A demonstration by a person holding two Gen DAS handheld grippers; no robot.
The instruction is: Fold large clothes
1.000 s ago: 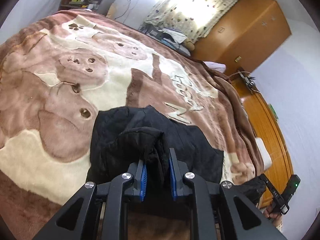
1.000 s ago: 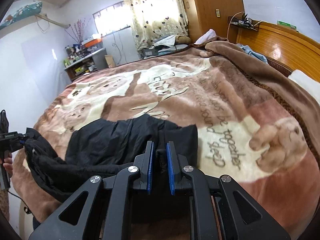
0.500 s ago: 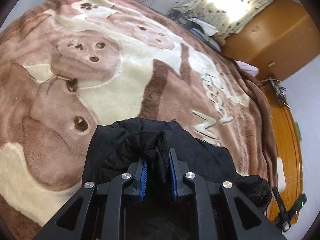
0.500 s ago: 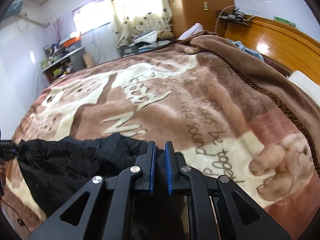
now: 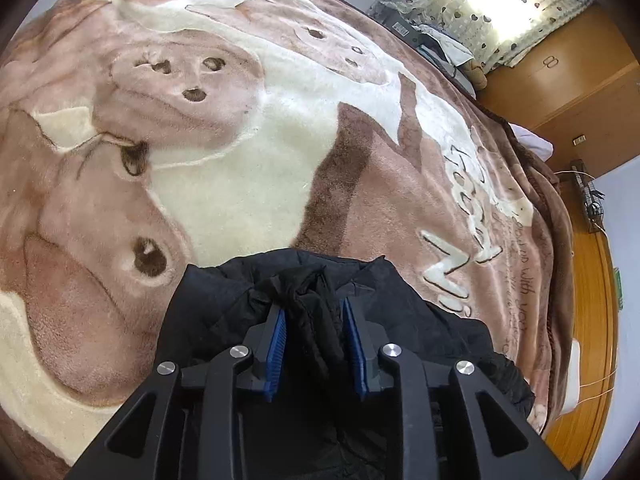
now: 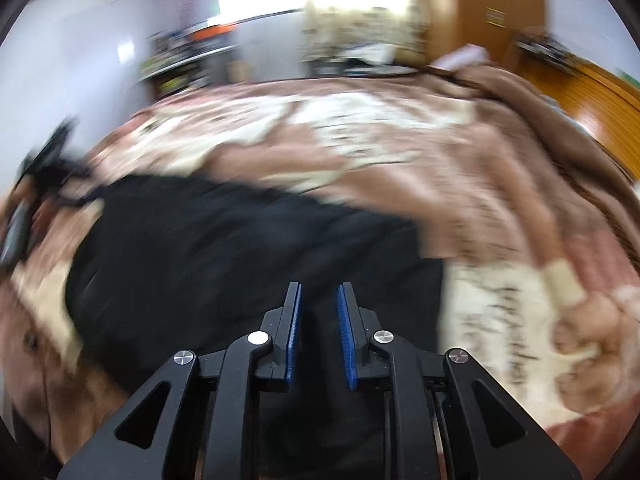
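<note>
Lying on the bed's blanket, the black jacket is bunched up near the bed's front edge, w/ a twisted wad of its fabric rising between the left gripper fingers. Those fingers are clenched on that wad; blue pads press it from both sides. The garment's lower part is cut off by the gripper body and the bottom of the left wrist view, so its full outline can't be read. Fabric looks matte, quilted, creased, w/ a rumpled lump off to the right side.

Right wrist view is heavily motion-blurred. The jacket shows there only as a dark smear spread across the blanket; no seams or edges can be made out. The right gripper sits over that dark mass w/ a narrow gap between its fingers; whether any cloth is pinched in the gap I can't tell, since it's black on black.

The blanket is plush, brown and cream, w/ bear figures and cursive lettering. Beyond the bed: spotted curtains lit from behind, a wooden wardrobe, and a wooden headboard at the right.
</note>
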